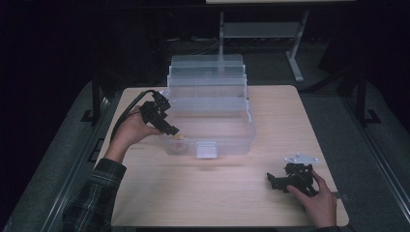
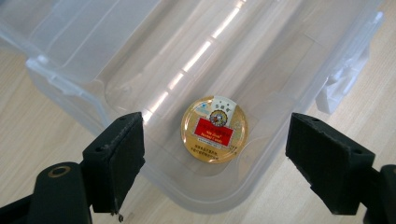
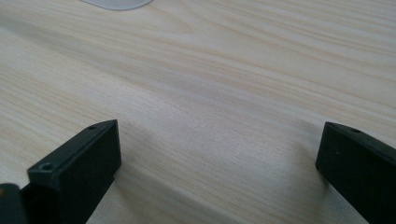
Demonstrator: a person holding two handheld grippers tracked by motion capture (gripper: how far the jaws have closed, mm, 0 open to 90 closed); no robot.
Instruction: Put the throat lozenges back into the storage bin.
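Observation:
A clear plastic box (image 1: 212,121) stands open on the wooden table, its lid tilted up behind. Inside it, at the near-left corner, lies a round gold tin (image 2: 214,128) with a red label (image 1: 179,137). My left gripper (image 1: 171,129) hangs over that corner, open, jaws spread wide above the tin with nothing between them (image 2: 215,163). My right gripper (image 1: 271,180) rests low over the table near the front right, open, with bare wood between its jaws (image 3: 219,158).
The box wall (image 2: 60,84) and its white front latch (image 1: 206,150) lie close to my left gripper. Bare wood (image 1: 217,193) stretches between the box and the front edge. A metal stand (image 1: 261,31) rises beyond the table.

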